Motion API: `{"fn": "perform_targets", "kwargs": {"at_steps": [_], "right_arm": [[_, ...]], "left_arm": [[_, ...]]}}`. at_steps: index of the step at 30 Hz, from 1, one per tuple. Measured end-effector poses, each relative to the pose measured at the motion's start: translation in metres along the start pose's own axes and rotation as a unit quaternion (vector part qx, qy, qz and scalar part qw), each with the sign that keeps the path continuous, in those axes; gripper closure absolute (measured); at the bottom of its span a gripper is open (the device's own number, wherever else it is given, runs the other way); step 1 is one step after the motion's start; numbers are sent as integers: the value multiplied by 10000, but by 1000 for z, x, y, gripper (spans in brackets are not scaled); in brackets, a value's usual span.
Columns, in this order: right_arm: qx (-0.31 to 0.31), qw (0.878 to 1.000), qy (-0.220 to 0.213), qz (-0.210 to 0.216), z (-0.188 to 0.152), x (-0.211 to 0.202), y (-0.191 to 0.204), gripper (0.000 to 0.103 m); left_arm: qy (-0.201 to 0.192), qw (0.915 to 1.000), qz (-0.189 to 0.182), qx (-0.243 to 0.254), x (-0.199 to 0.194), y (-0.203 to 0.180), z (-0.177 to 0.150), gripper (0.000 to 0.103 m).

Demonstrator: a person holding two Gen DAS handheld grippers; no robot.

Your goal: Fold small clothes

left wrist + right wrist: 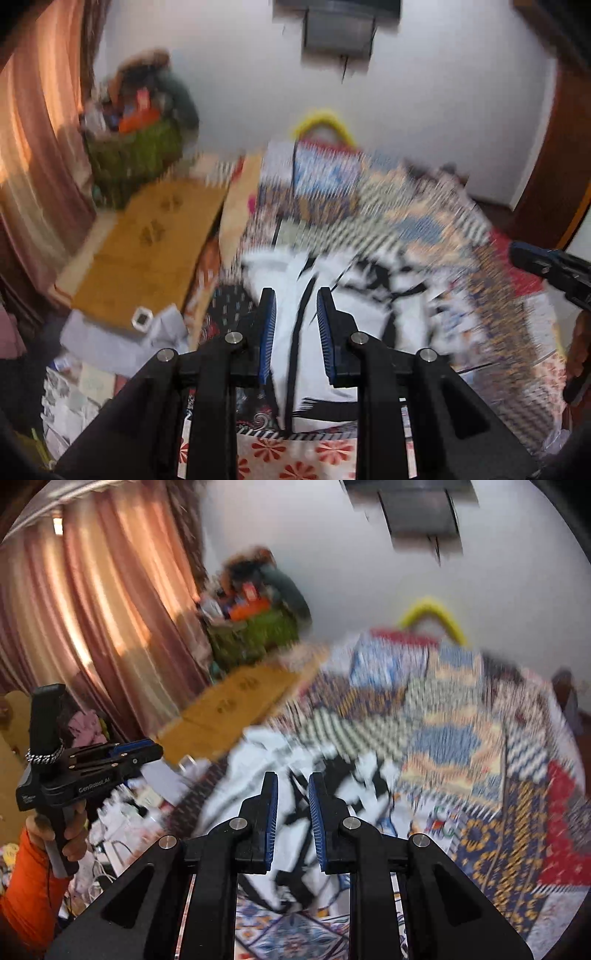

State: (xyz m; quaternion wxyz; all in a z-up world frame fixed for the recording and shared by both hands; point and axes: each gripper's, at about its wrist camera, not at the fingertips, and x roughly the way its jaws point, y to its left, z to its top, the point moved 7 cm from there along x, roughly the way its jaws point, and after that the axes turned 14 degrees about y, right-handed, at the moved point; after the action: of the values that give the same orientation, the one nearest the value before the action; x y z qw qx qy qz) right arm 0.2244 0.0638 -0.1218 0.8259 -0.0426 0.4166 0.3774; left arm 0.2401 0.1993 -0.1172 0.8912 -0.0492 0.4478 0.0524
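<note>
Bed (480, 746) under patterned quilt, ahead of both tongs. White-and-black garment (369, 295) lies crumpled just beyond them: soft, light, floppy; likely best pinched at an edge or corner. Left tongs (294, 328) and right tongs (293, 812) slightly parted, gripping nothing.

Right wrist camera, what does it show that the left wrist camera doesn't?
Only the right wrist view shows the whole left gripper from the side, held by a hand with an orange sleeve. Only the left wrist view shows a small white square object on grey cloth, and just the tip of the right gripper at its edge. Both show the black-and-white garment on the patterned bedspread, the green basket, the curtain and the yellow hanger, all blurred.
</note>
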Motion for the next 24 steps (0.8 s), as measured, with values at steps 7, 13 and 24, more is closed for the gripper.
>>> {"fn": "perform_targets", "kwargs": {"at_steps": [7, 13, 24], "right_arm": [[-519, 9917, -1178, 12, -1, -96, 59, 86], [-762, 9798, -1843, 109, -30, -149, 99, 84], [-581, 9766, -2021, -445, -67, -161, 105, 16]], "left_arm": [[-1275, 9918, -105, 44, -127, -40, -11, 80], [-2140, 9767, 119, 110, -197, -71, -48, 79], [-2437, 9694, 257, -168, -224, -73, -91, 14]]}}
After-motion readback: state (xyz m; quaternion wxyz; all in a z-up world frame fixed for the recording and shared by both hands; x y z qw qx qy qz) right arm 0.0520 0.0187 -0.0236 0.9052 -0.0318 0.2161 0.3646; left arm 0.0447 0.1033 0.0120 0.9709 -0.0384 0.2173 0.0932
